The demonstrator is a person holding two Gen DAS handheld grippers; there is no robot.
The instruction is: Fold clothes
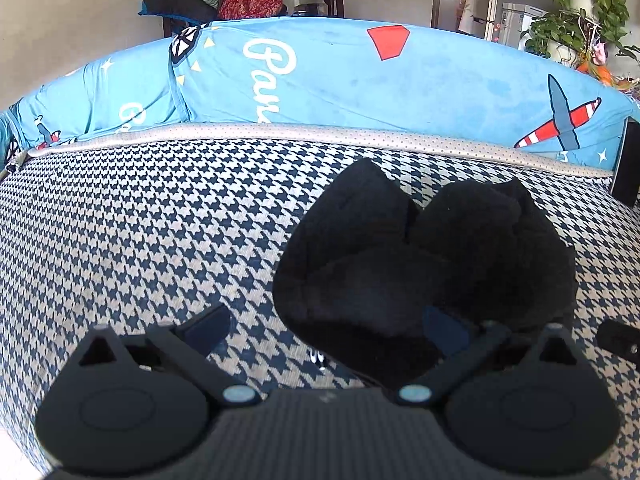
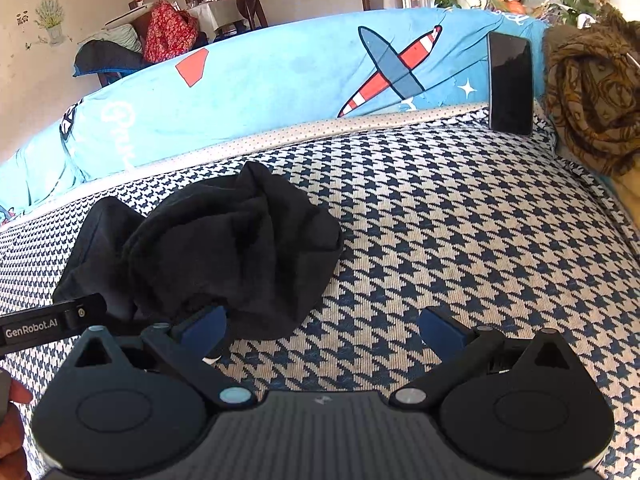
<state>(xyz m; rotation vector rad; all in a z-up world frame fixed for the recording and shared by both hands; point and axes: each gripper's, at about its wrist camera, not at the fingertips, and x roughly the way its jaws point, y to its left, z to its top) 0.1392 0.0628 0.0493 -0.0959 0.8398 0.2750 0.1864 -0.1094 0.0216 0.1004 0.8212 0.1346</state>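
A crumpled black garment (image 1: 424,256) lies in a heap on the houndstooth sofa seat (image 1: 140,220). My left gripper (image 1: 326,328) is open at the heap's near left edge, and its right finger rests on or under the cloth. In the right wrist view the same garment (image 2: 224,248) sits left of centre. There my right gripper (image 2: 322,332) is open at the heap's near right edge, its left finger (image 2: 204,330) touching the cloth and its right finger over bare seat. The left gripper's body (image 2: 48,324) shows at that view's left edge.
A blue cover with plane prints (image 1: 360,80) drapes the sofa back. A black phone (image 2: 510,82) leans upright against it at the right. A brown patterned fabric bundle (image 2: 592,96) lies at the sofa's right end. A hand (image 2: 12,432) shows at lower left. Potted plants (image 1: 580,12) stand behind.
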